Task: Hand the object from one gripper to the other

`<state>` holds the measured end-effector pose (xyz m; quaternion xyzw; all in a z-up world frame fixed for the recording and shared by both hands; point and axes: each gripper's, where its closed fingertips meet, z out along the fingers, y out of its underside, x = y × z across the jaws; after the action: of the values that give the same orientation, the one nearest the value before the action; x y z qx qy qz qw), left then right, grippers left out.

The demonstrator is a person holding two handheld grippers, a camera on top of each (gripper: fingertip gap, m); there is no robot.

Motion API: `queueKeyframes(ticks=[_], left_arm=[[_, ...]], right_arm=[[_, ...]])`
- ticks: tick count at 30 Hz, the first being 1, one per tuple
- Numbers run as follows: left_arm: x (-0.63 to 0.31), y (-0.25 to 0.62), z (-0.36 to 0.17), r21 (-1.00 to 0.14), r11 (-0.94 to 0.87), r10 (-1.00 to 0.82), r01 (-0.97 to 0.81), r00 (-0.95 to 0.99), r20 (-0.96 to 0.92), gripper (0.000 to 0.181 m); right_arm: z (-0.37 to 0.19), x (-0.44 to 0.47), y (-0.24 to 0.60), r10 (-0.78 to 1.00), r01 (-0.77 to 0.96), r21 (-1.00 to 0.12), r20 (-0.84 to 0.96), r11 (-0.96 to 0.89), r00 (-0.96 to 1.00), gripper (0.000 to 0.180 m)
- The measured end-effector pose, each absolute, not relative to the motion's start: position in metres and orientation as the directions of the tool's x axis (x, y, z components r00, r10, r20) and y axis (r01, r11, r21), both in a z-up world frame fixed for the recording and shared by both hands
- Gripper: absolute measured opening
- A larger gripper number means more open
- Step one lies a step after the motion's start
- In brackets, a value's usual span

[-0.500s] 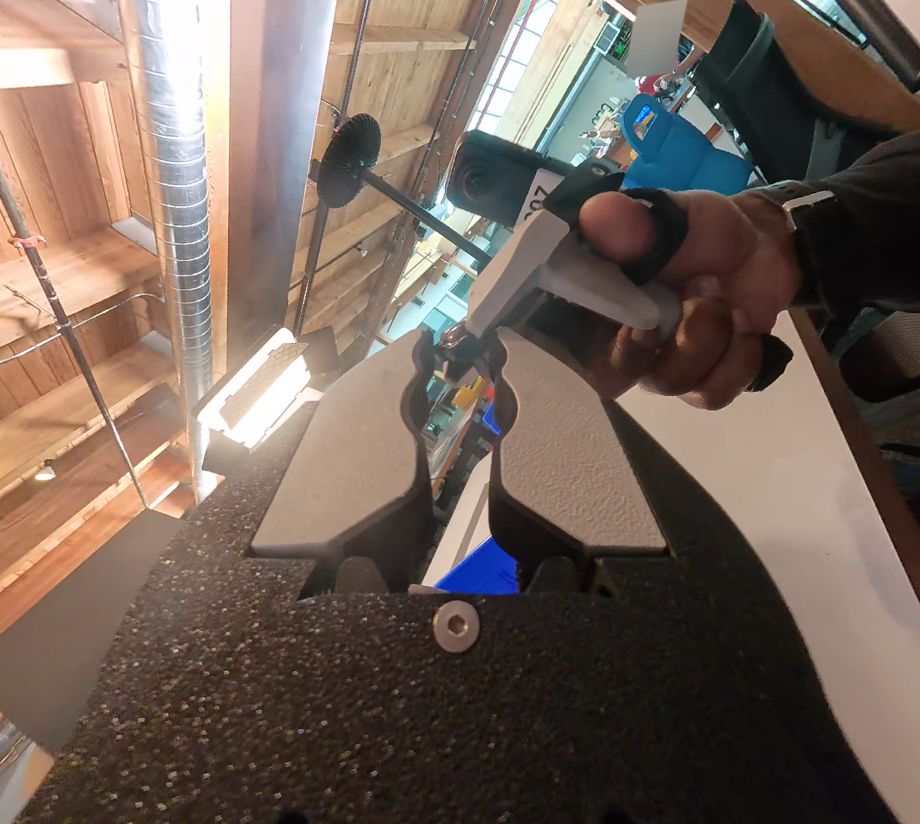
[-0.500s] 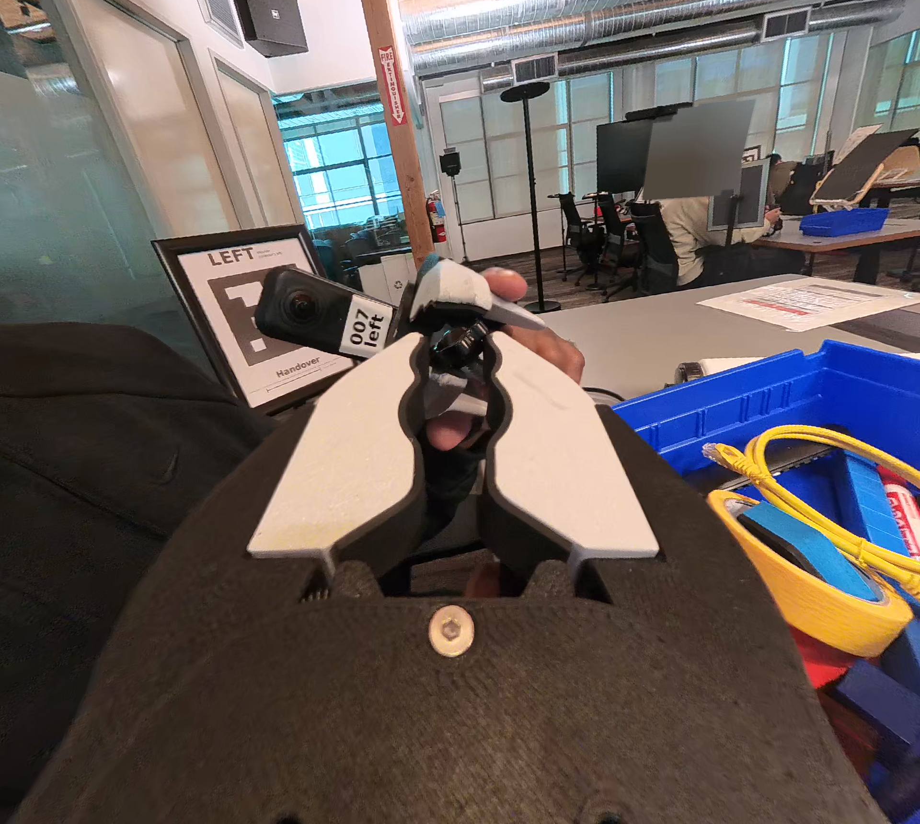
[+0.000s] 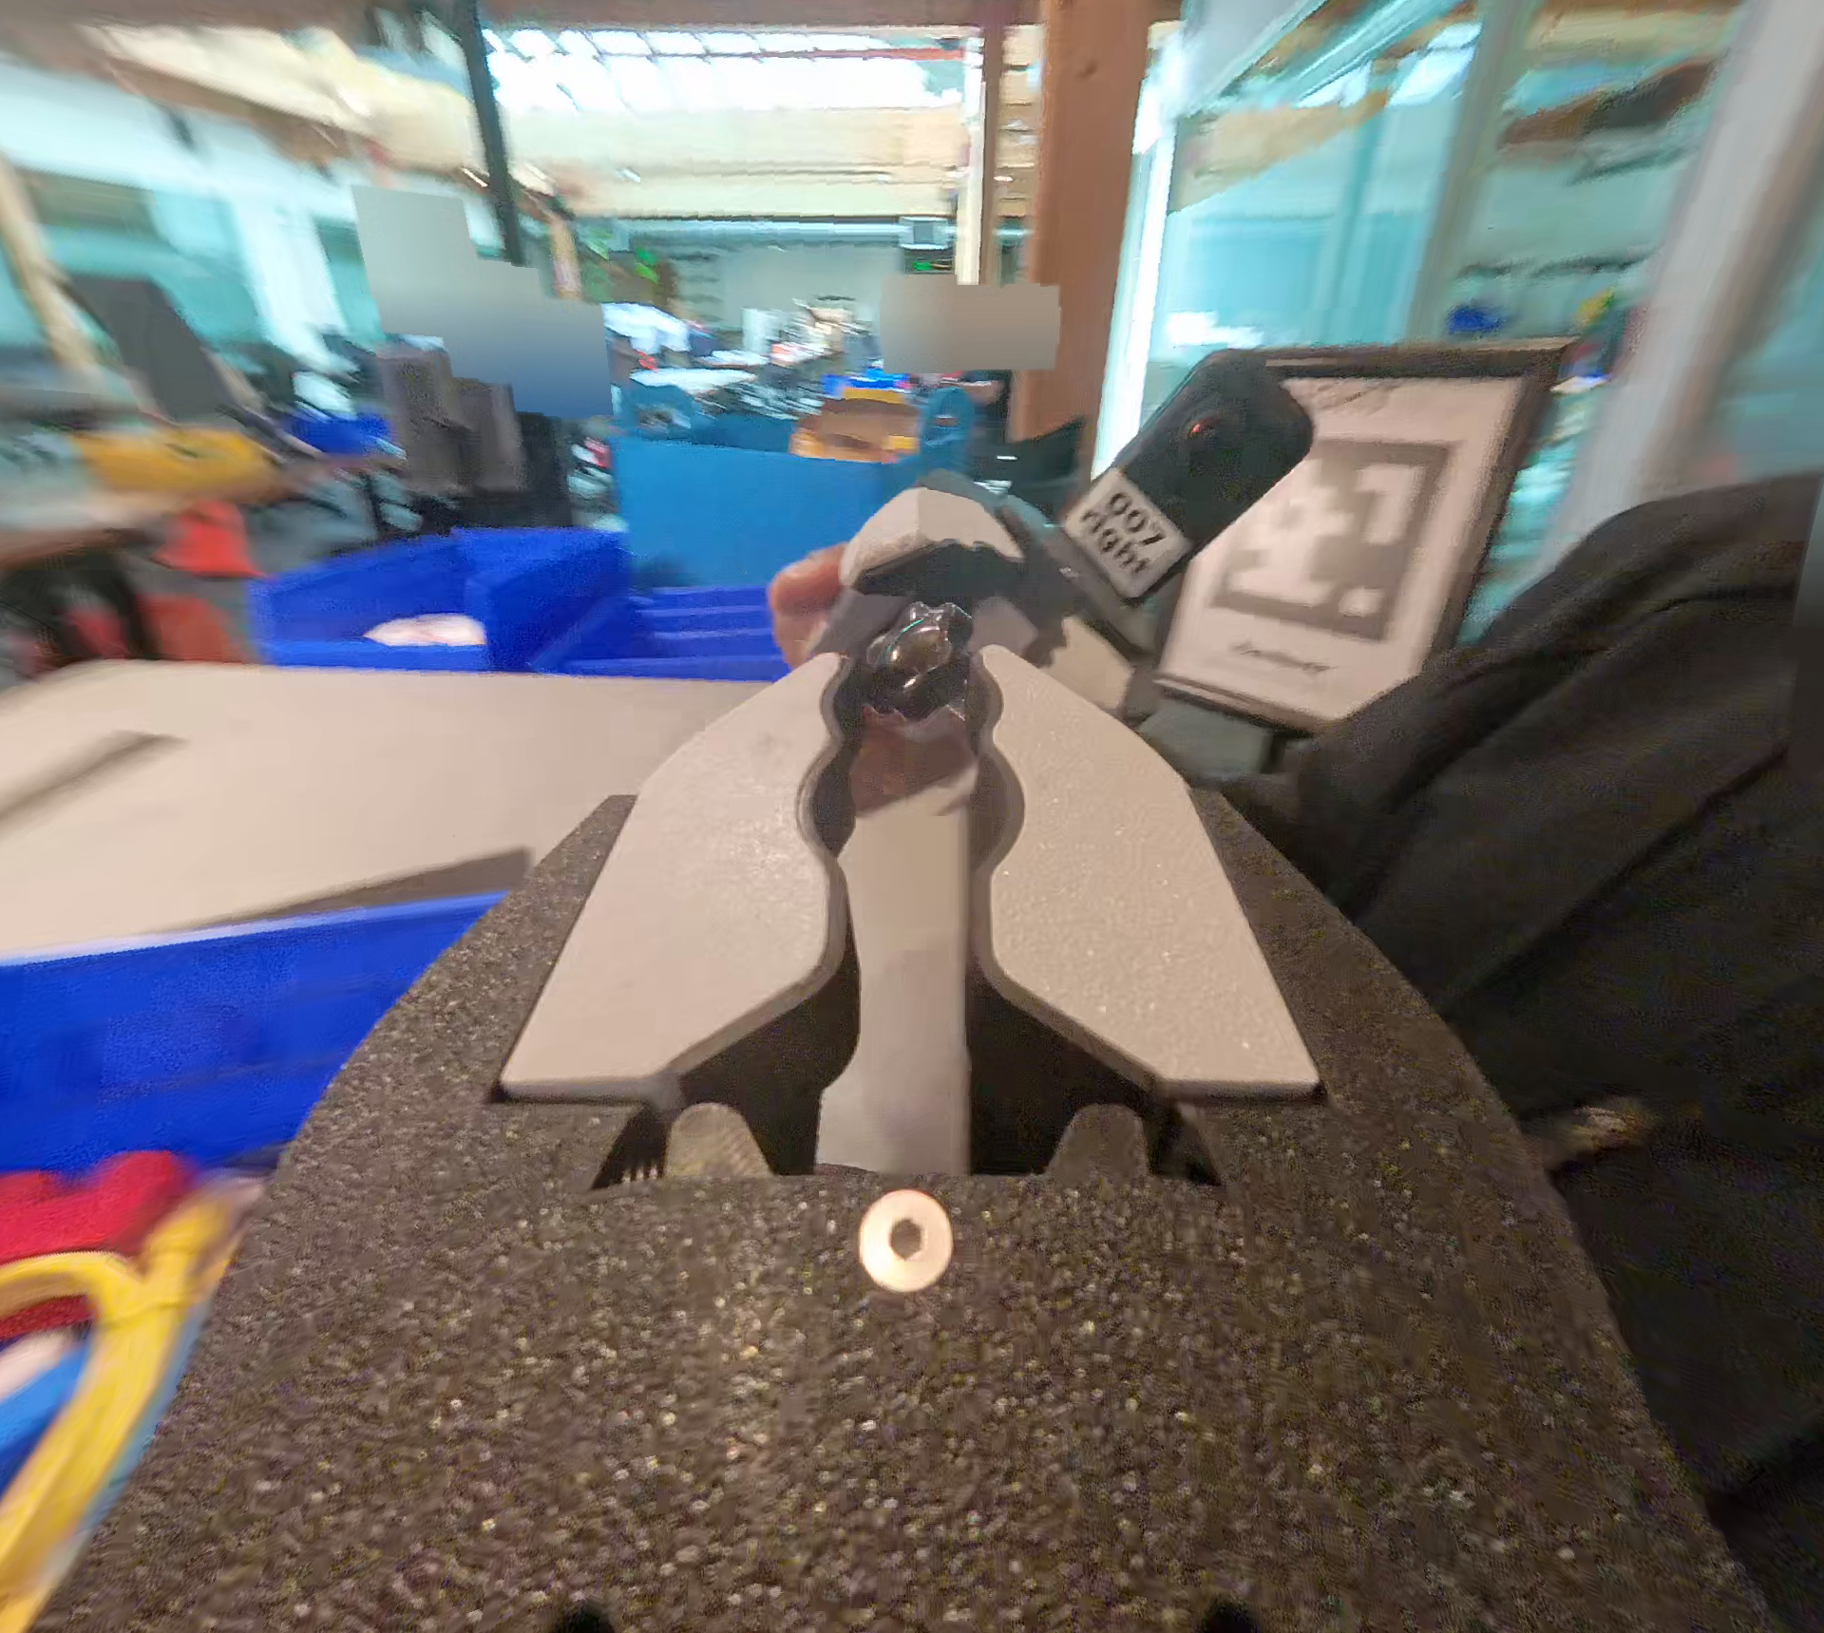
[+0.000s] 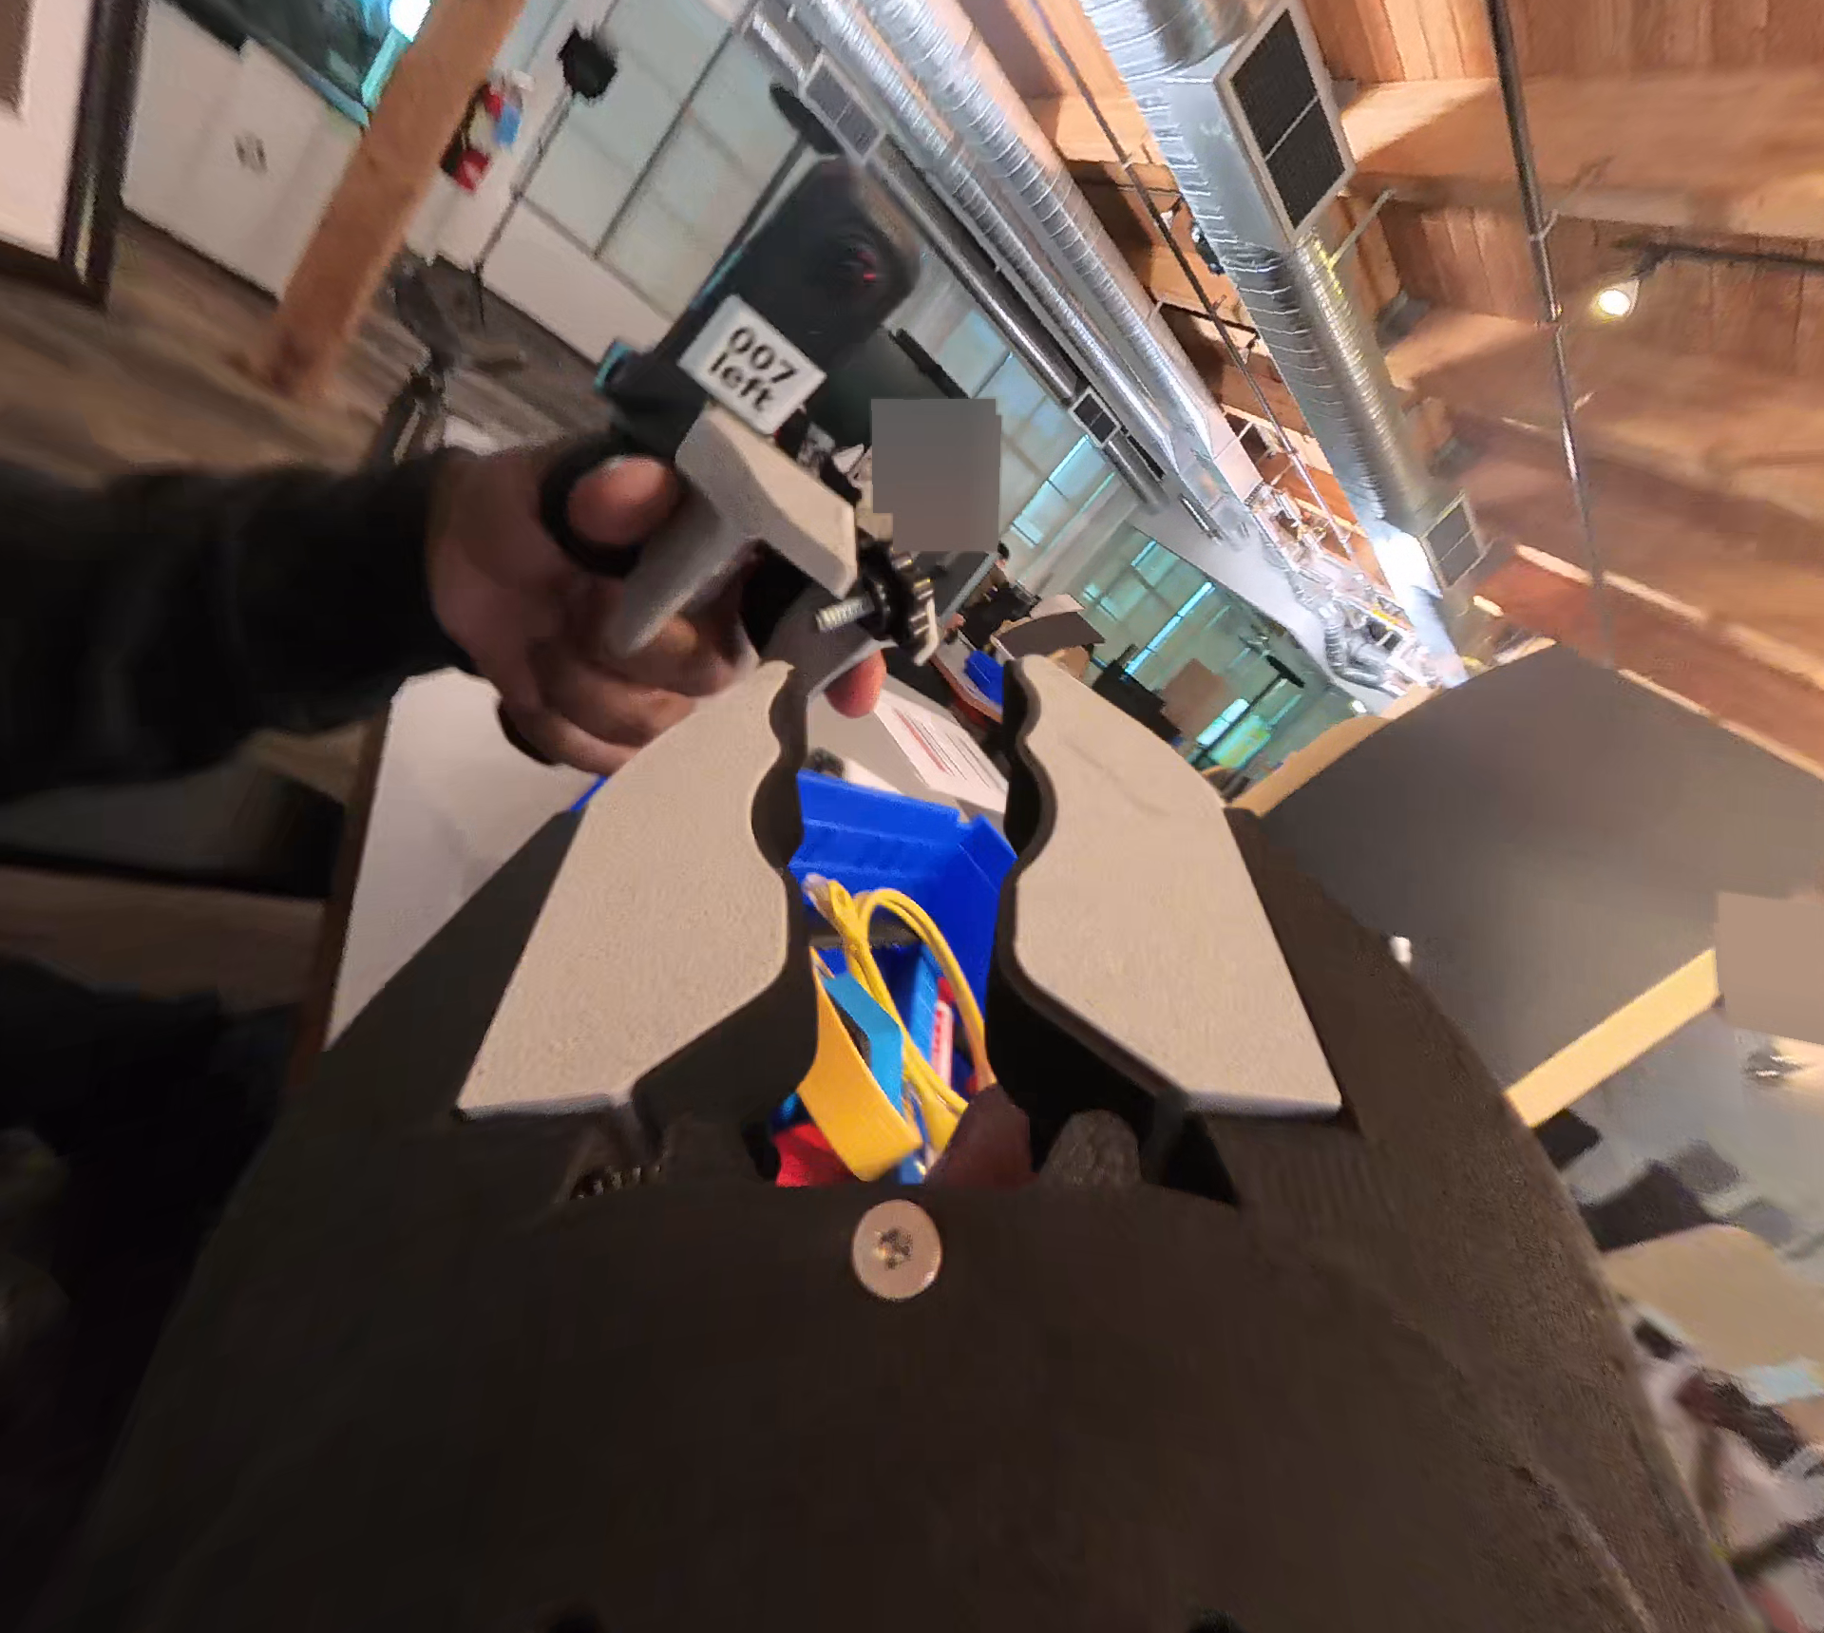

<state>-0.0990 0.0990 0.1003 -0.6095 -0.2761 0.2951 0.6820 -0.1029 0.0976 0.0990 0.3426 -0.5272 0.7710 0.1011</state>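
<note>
Tips of your left tongs are clamped on the small black toothed metal knob with a threaded silver stem. The knob sits right at the front edge of the 2 grey fingers, its stem sticking out sideways. Your right tongs are spread wide with nothing between them. Their tips lie just short of the knob, and from their own view they do not appear to touch it. Through that open gap you see the rim of the blue plastic bin and a yellow cable inside it. Left of the left tongs, bare grey tabletop gives free room. To their right, a black-framed marker board and your dark sleeve crowd close.
</note>
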Motion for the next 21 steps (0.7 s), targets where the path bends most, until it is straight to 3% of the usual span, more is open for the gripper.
queueKeyframes(ticks=[6, 13, 18, 21], left_arm=[[-0.096, 0.114, 0.084, -0.978, 0.164, 0.597, 0.13, 0.776, 0.203, 0.02], [-0.099, 0.117, 0.079, -0.981, 0.137, 0.602, 0.135, 0.775, 0.191, 0.02], [-0.103, 0.11, 0.079, -0.993, 0.083, 0.673, 0.079, 0.731, 0.114, 0.021], [-0.104, 0.101, 0.093, -0.996, 0.025, 0.746, -0.086, 0.665, -0.039, 0.038]], right_arm=[[0.089, -0.097, 0.097, -0.197, -0.608, -0.68, 0.717, -0.41, -0.669, 0.036], [0.081, -0.088, 0.097, -0.255, -0.601, -0.691, 0.715, -0.402, -0.651, 0.026], [0.08, -0.093, 0.091, -0.237, -0.597, -0.699, 0.705, -0.394, -0.669, 0.025], [0.084, -0.095, 0.091, -0.294, -0.48, -0.771, 0.615, -0.419, -0.731, 0.026]])
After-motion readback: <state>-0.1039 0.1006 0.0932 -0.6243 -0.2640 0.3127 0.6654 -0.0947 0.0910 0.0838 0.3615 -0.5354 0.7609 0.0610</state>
